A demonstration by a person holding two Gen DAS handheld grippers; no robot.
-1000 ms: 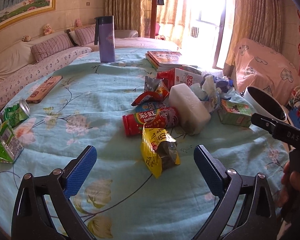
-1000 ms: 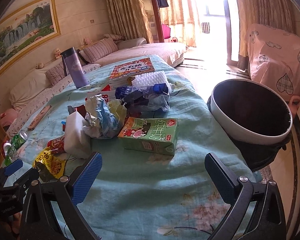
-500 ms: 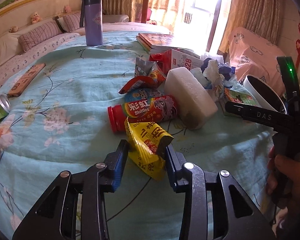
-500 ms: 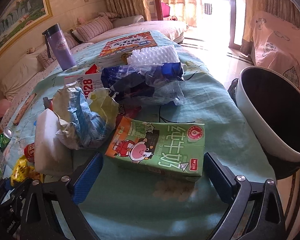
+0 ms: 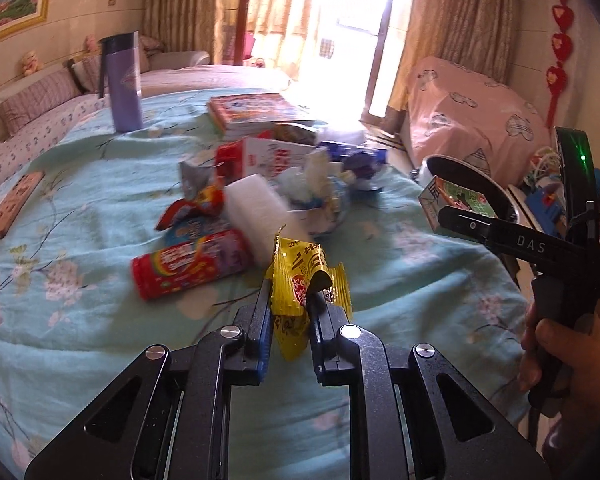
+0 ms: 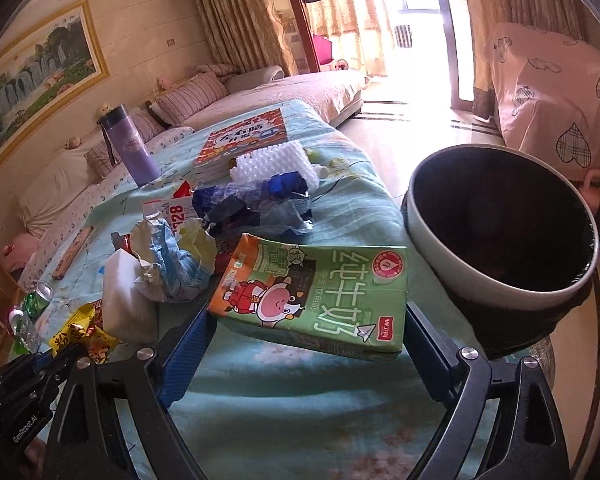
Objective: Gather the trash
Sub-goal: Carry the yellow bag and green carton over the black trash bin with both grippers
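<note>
My left gripper (image 5: 289, 300) is shut on a yellow snack wrapper (image 5: 300, 280) and holds it just above the blue floral tablecloth (image 5: 80, 340). My right gripper (image 6: 306, 320) is shut on a green milk carton (image 6: 320, 292), lifted off the cloth and tilted; the carton also shows in the left wrist view (image 5: 456, 204). A dark bin with a white rim (image 6: 500, 232) stands right of the table, just beyond the carton. A red candy tube (image 5: 192, 262), a white sponge block (image 5: 256, 212) and crumpled wrappers (image 6: 176, 260) lie in the table's middle.
A purple flask (image 5: 124, 80) and a book stack (image 5: 256, 114) stand at the table's far side. A wooden block (image 5: 14, 204) lies at the left. Green cans (image 6: 32, 304) sit near the left edge. A pink-covered seat (image 6: 556, 92) stands behind the bin.
My left gripper closed on the yellow wrapper and lifted it. My right gripper closed on the green carton and raised it toward the bin.
</note>
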